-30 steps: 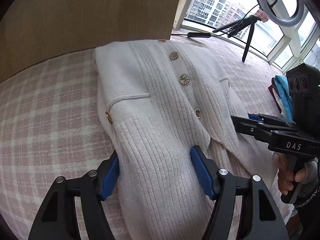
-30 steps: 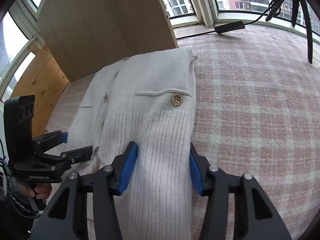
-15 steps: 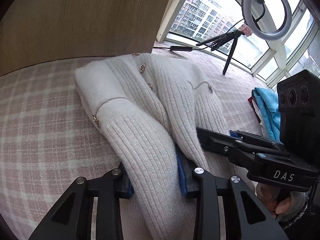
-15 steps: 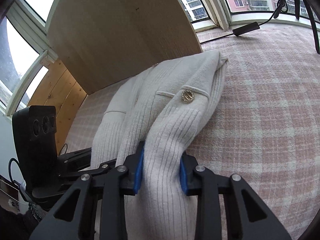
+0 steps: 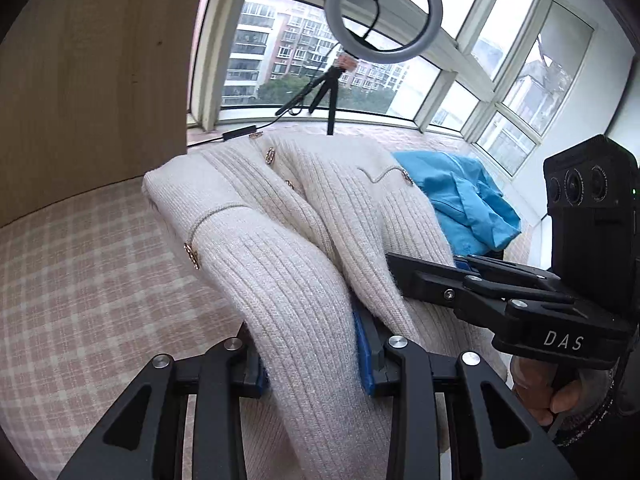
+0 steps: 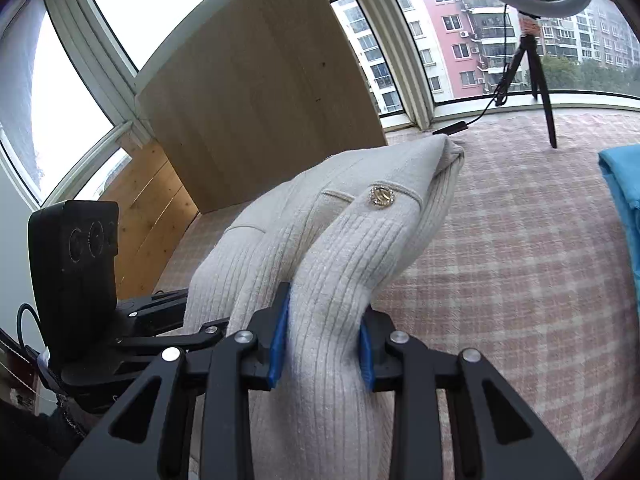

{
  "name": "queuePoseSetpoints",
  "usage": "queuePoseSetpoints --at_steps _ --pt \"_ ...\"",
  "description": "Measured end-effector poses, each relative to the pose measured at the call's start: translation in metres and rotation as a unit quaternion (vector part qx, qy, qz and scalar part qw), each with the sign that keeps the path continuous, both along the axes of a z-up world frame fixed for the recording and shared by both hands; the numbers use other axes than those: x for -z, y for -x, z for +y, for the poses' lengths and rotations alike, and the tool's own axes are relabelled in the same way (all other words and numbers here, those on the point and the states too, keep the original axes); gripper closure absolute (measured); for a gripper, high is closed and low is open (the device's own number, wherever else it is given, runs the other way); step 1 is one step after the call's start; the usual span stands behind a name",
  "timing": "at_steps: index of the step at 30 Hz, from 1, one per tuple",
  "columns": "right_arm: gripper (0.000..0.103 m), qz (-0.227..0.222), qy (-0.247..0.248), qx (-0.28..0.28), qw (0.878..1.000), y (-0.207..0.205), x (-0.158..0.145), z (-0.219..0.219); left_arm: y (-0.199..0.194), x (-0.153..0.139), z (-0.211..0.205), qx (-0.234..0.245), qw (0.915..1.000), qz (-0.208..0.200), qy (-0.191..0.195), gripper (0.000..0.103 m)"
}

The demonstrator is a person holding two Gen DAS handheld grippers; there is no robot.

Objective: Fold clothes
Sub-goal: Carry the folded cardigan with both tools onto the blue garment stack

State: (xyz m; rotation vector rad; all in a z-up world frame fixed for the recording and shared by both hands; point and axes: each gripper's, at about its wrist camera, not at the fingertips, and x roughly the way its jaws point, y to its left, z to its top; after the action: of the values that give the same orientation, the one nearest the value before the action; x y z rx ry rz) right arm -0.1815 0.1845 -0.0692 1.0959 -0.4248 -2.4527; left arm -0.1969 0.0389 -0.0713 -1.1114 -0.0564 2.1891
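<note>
We hold the cream ribbed cardigan (image 5: 288,248) by its near hem, one corner in each tool. In the left wrist view the left gripper (image 5: 316,354) has its blue pads pressed together on a bunched fold of knit at the bottom centre of the frame; in the right wrist view the right gripper (image 6: 322,346) pinches the matching fold at bottom centre. Both sets of jaws have just been closing, and the knit now sits squeezed between them. The cardigan runs away from us, long axis pointing from the bottom of each frame up toward the wooden board (image 6: 260,92) near the window. Its far end rests on the pink checked cloth (image 5: 80,280); the near end hangs lifted off it. The two tools sit close side by side, so neither is nearer the far edge. We judge that the next move carries the hem forward along that axis, over the gold buttons (image 6: 382,196). A blue garment (image 5: 460,200) lies just beyond, at right.
</note>
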Motion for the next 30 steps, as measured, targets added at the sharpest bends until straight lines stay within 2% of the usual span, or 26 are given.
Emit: queuePoseSetpoints --at_steps 8,12,15,18,21,26,28,29,30 --pt "0.074 0.017 0.01 0.06 0.998 -0.063 -0.02 0.089 -0.037 -0.023 0.092 0.054 0.9983 0.02 -0.008 0.072" --pt "0.074 0.029 0.029 0.081 0.996 -0.076 -0.03 0.153 -0.045 -0.037 0.16 0.069 0.9962 0.051 -0.014 0.072" --pt "0.074 0.044 0.021 0.079 0.996 -0.075 -0.041 0.21 -0.044 -0.047 0.221 0.07 0.995 0.071 -0.012 0.072" --pt "0.074 0.052 0.005 0.07 0.996 -0.064 -0.054 0.269 -0.037 -0.057 0.28 0.066 0.9936 0.091 -0.008 0.072" --pt "0.074 0.057 -0.015 0.061 0.996 -0.045 -0.065 0.32 -0.022 -0.063 0.33 0.057 0.9939 0.094 -0.011 0.072" --pt "0.074 0.058 -0.05 0.052 0.996 -0.007 -0.074 0.387 0.009 -0.061 0.389 0.04 0.9948 0.094 0.0 0.072" --pt "0.074 0.053 -0.057 0.041 0.996 0.009 -0.07 0.406 0.02 -0.052 0.401 0.035 0.9952 0.091 0.006 0.071" --pt "0.075 0.047 -0.062 0.033 0.996 0.017 -0.066 0.414 0.025 -0.041 0.404 0.034 0.9956 0.085 0.018 0.068" --pt "0.075 0.042 -0.067 0.025 0.997 0.024 -0.062 0.422 0.03 -0.023 0.406 0.031 0.996 0.07 0.045 0.063"
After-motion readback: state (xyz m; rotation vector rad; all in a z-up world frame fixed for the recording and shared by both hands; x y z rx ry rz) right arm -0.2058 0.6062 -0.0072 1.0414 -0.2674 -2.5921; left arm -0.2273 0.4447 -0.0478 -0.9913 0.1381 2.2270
